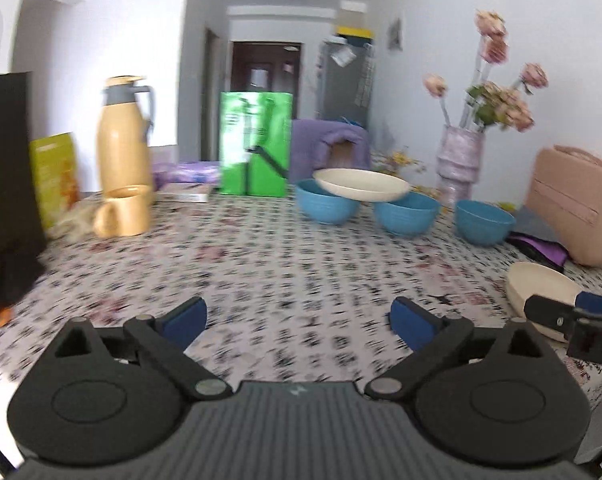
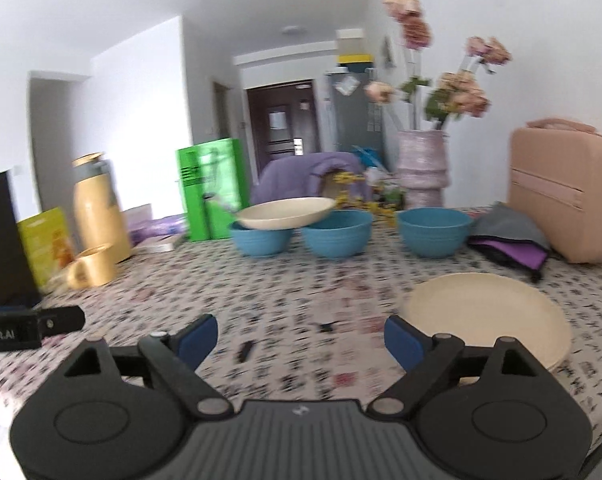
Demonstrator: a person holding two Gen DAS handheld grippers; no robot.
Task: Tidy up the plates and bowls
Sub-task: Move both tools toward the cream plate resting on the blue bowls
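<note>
Three blue bowls stand in a row at the far side of the table: left (image 1: 326, 203) (image 2: 261, 239), middle (image 1: 406, 214) (image 2: 336, 233), right (image 1: 484, 222) (image 2: 435, 231). A cream plate (image 1: 361, 185) (image 2: 287, 213) rests across the rims of the left and middle bowls. Another cream plate (image 2: 485, 318) (image 1: 535, 292) lies flat on the near right of the table. My left gripper (image 1: 299, 322) is open over bare cloth with nothing between its blue pads. My right gripper (image 2: 300, 338) is open too, just left of the flat plate, and empty.
A yellow thermos (image 1: 123, 136) and yellow mug (image 1: 125, 211) stand at the left, with a green box (image 1: 255, 144) behind. A vase of pink flowers (image 2: 421, 168) and a pink case (image 2: 561, 196) stand at the right, beside folded grey and purple cloths (image 2: 509, 236). A black bag (image 1: 5, 184) is at the left edge.
</note>
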